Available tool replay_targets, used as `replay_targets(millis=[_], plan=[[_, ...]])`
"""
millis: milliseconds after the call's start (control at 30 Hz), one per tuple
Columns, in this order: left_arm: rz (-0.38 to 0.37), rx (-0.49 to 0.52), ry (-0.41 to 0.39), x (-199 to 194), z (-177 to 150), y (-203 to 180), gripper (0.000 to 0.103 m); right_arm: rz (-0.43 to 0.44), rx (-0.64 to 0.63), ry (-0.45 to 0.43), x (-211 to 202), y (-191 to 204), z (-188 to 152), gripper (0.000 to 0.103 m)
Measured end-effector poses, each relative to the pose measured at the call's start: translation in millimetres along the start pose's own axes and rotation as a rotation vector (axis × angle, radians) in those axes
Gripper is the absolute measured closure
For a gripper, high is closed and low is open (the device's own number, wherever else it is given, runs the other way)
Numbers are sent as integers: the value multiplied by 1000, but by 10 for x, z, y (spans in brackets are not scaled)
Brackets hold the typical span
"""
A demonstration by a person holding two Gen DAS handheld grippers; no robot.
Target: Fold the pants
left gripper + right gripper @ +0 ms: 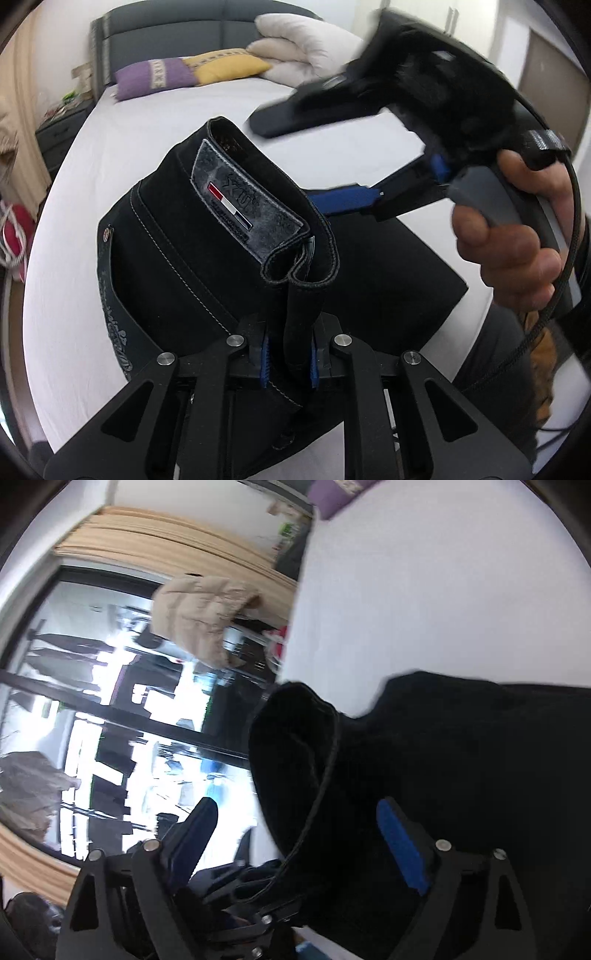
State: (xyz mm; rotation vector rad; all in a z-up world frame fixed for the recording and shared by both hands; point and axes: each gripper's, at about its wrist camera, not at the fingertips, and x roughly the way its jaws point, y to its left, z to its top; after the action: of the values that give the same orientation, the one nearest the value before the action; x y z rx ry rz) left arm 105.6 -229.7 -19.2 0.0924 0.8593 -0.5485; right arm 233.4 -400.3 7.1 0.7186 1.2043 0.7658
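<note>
Left wrist view: one pair of black pants (pixel 192 229) on a white bed (pixel 110 162), waistband end lifted off the sheet. Left gripper (pixel 289 360) jaws pressed onto a fold of the waistband, blue pads either side of the cloth. One grey leather patch (pixel 240 206) with a red-white-blue stripe faces the camera. Rest of the pants lie flat to the right. Right gripper (pixel 314 158) is above the pants, blurred, jaws spread wide, one blue pad visible; right hand (pixel 517 229) wraps its grey handle. At the headboard: two pillows, one purple (pixel 155 77), one yellow (pixel 229 66), plus one white duvet (pixel 306 44) rolled up. One dark nightstand (pixel 62 129) left of the bed.

Right wrist view: blurred. Right gripper (pixel 301 834) jaws spread apart, two blue pads seen, a raised hump of the pants (pixel 424 760) between them; contact unclear. Bed (pixel 424 590) sheet behind. One large window (pixel 110 709) on the left, one beige jacket (pixel 199 616) hanging before it.
</note>
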Motion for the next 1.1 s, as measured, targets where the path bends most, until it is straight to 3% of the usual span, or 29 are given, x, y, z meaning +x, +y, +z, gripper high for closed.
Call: replay_targets(millis=[67,133,200,233,267,333,667,967,1100], plan=[[17,47,5,53,-61,-50,90,-44,17,34,43,-87,-12,13],[21,85,16,89,-154,-166,90,-25,36,51,92,-156,-35,14],[23,124,31,161,-163,-300,90,-1,40,46,96,-192,-43,32],[20,133,37,193,-179,-304,90,-6,35,50,116,-192,-26,57],[15,145,46,230,-178,-366,90,-27,28,53,124,-205,-23,74],[17,166,53,314,-159,-457,90,-88,10,42,81,-226,-20,84],[-46,265,78,792,158,-1146,90,-141,7,-13,-548,-548,-31,85],[-53,315,132,1373,453,-1656,90,-172,29,-17,-876,-1026,8,85],[-46,327,155,1590,555,-1709,90,-170,48,-18,-934,-1206,-18,85]])
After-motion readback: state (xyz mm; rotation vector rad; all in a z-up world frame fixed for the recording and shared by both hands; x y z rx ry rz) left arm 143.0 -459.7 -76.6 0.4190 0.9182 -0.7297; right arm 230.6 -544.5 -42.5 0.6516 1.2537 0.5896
